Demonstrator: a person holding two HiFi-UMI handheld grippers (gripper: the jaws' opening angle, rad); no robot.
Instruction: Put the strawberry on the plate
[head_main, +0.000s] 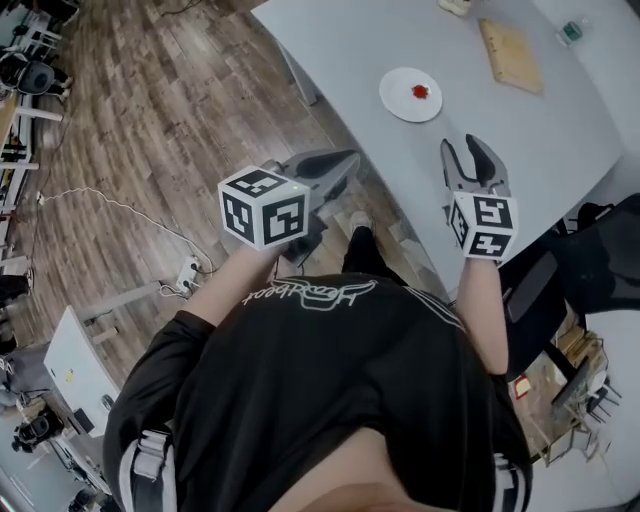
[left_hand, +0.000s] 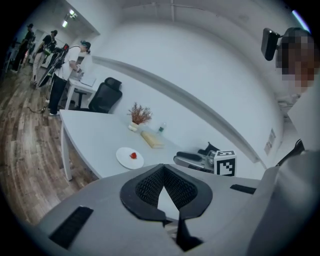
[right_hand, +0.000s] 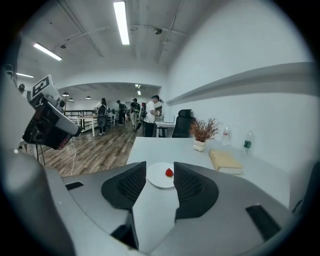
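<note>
Hanging by the near edge of the grey table (head_main: 560, 150), with wood floor (head_main: 150, 120) to its left, the left gripper (head_main: 348, 162) has its 2 jaws brought together at the tips, and nothing sits between them. Its marker cube faces up toward the head camera.

Further right and further out on the table lies a round white plate (head_main: 400, 100). The strawberry (head_main: 420, 92) rests on it, a little right of the plate's middle, and neither gripper touches it.

Nearer the person and just right of the plate, the right gripper (head_main: 463, 150) is held above the table, pointing toward the plate but well short of it. Its jaws stand wide apart and hold nothing; in the right gripper view the plate and the strawberry show far off in the gap between them.

Right of the plate, a tan book (head_main: 511, 55) lies flat near the far side of the table. A small bottle (head_main: 570, 32) stands beyond it, close to the wall
</note>
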